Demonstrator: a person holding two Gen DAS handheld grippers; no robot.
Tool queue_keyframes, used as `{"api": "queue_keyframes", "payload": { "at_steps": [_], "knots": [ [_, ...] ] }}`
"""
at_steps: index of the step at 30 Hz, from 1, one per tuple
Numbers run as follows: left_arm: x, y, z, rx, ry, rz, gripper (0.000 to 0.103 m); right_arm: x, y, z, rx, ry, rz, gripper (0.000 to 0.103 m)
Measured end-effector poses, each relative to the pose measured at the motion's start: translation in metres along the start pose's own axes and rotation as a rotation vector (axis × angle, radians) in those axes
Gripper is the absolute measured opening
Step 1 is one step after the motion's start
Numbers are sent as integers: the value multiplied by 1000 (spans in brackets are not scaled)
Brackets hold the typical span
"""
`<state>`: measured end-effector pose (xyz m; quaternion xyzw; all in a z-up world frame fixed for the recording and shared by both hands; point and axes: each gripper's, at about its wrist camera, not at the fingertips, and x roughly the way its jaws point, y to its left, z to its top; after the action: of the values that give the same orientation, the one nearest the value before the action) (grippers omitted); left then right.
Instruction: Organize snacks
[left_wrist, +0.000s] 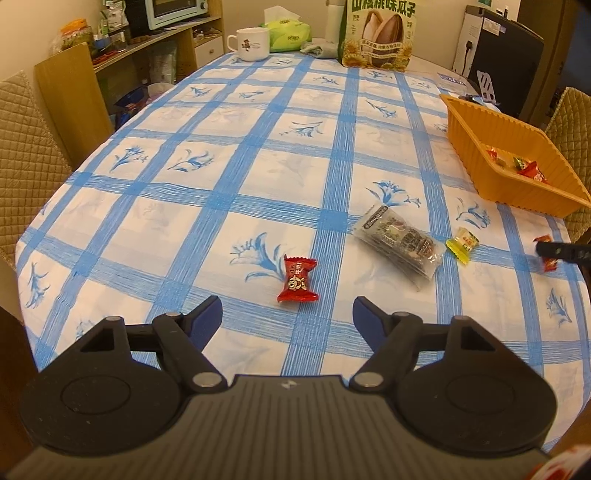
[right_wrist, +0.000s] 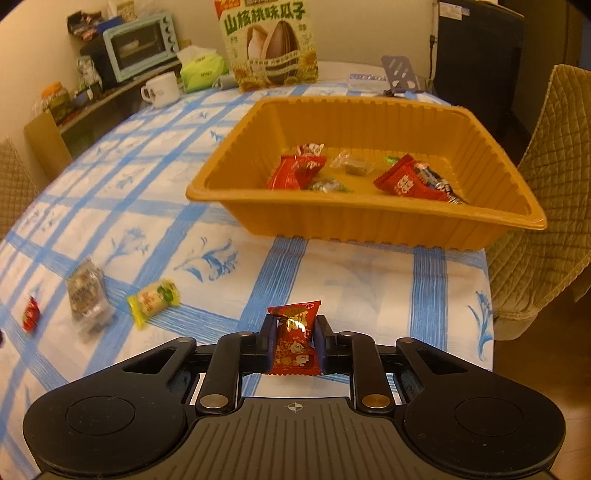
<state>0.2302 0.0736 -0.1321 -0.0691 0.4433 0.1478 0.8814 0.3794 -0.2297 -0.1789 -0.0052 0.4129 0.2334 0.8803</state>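
Observation:
My right gripper (right_wrist: 294, 328) is shut on a red snack packet (right_wrist: 294, 341), which stands upright between the pads just above the checked tablecloth (right_wrist: 351, 280). Beyond it sits the orange tray (right_wrist: 369, 218) with several wrapped snacks inside. My left gripper (left_wrist: 287, 309) stands open over the cloth, with a small red candy (left_wrist: 297, 279) lying just ahead of the fingertips and not touched. Farther right lie a clear packet with dark print (left_wrist: 400, 242) and a yellow candy (left_wrist: 461, 244). The same clear packet (right_wrist: 86, 291), yellow candy (right_wrist: 153, 301) and red candy (right_wrist: 30, 314) show at the left of the right wrist view.
At the table's far end stand a large sunflower-seed bag (left_wrist: 376, 33), a white mug (left_wrist: 251, 44) and a green tissue pack (left_wrist: 288, 35). Quilted chairs (right_wrist: 546, 184) flank the table on both sides. A shelf with a toaster oven (right_wrist: 140, 46) stands at the back left.

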Motion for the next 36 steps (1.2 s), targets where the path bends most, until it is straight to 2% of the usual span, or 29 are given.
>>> {"api": "queue_keyframes", "payload": {
  "at_steps": [6, 11, 16, 18, 20, 24, 36],
  "knots": [
    [18, -2, 5, 37, -1, -6, 64, -20, -7, 4, 38, -34, 3, 21],
    [32, -2, 12, 50, 13, -25, 47, -31, -14, 3, 70, -46, -5, 21],
    [41, 0, 18, 50, 15, -43, 42, -40, -20, 2, 96, -53, -13, 21],
    [45, -2, 20, 59, 23, -47, 36, -42, -23, 1, 105, -55, -15, 21],
    [48, -2, 21, 58, 28, -52, 26, -44, -25, 0, 111, -56, -17, 21],
    [50, -2, 22, 55, 35, -61, 15, -48, -28, -1, 116, -60, -18, 21],
    [22, -8, 28, 65, -11, -99, 14, -58, -27, 3, 108, -76, 14, 21]
  ]
}}
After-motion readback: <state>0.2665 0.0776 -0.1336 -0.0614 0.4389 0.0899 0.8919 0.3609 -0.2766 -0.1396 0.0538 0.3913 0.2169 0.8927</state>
